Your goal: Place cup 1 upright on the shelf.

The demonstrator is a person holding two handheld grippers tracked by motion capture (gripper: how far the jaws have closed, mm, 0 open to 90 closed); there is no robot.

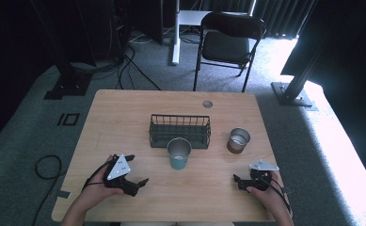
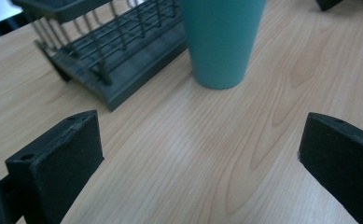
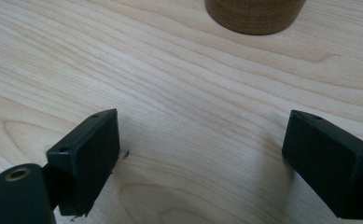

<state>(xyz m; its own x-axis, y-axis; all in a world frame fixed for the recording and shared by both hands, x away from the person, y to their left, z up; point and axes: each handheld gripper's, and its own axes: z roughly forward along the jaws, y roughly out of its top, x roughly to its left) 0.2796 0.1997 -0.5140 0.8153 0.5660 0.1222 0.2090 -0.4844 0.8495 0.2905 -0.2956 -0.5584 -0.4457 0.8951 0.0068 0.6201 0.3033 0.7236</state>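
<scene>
While your left gripper (image 1: 134,170) rests lower left, jaws apart, teal cup (image 1: 179,153) centre, right gripper (image 1: 237,181) lower right, jaws apart, brown cup (image 1: 238,141) above it.

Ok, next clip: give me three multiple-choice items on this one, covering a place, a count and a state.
1. Where does the teal cup stand?
A. inside the wire basket
B. on the table just in front of the wire basket
C. on the chair

2. How many cups stand on the table?
A. one
B. two
C. four

3. How are the left gripper and the right gripper?
A. both open, holding nothing
B. left shut on the teal cup
C. right shut on the brown cup

Answers: 1 B, the high view shows it on the wood against the basket's near side. 2 B, the teal cup and the brown cup. 3 A, both gripper views show jaws wide apart over bare wood.
</scene>
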